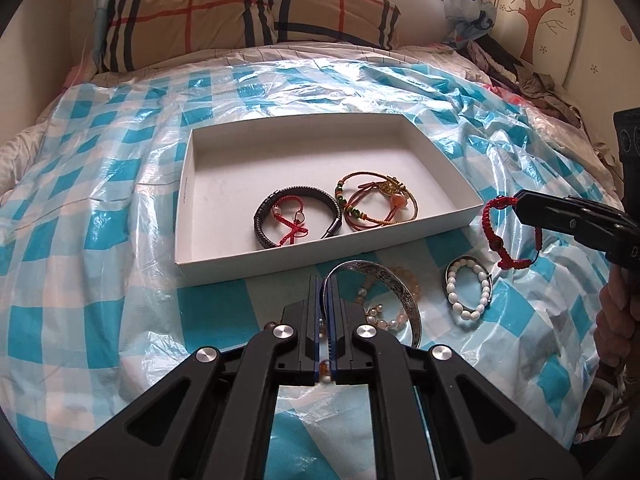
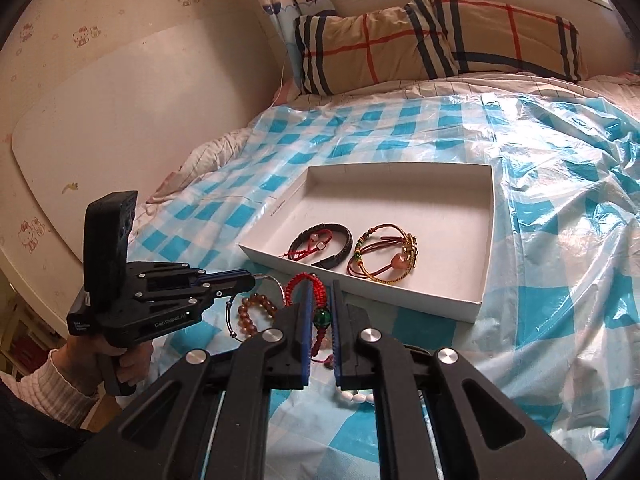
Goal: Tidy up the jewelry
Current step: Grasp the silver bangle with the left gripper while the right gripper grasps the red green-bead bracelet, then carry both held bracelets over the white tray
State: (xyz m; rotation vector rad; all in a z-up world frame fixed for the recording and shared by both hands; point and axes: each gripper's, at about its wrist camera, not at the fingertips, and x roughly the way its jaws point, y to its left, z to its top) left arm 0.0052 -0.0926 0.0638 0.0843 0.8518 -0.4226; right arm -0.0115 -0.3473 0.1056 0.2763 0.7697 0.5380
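Red braided bracelet clamped in right gripper, short of white box near-right corner. Left gripper shut on silver bangle, nearer box's near edge.

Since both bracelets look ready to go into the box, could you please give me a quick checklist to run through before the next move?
1. Left gripper shut on the silver bangle: ok.
2. Right gripper shut on the red cord bracelet: ok.
3. White box has bare floor behind the bracelets already inside: ok.
4. Red cord bracelet hangs clear of the white bead bracelet: ok.
5. Silver bangle free of the peach bead bracelet beneath it: cannot tell.
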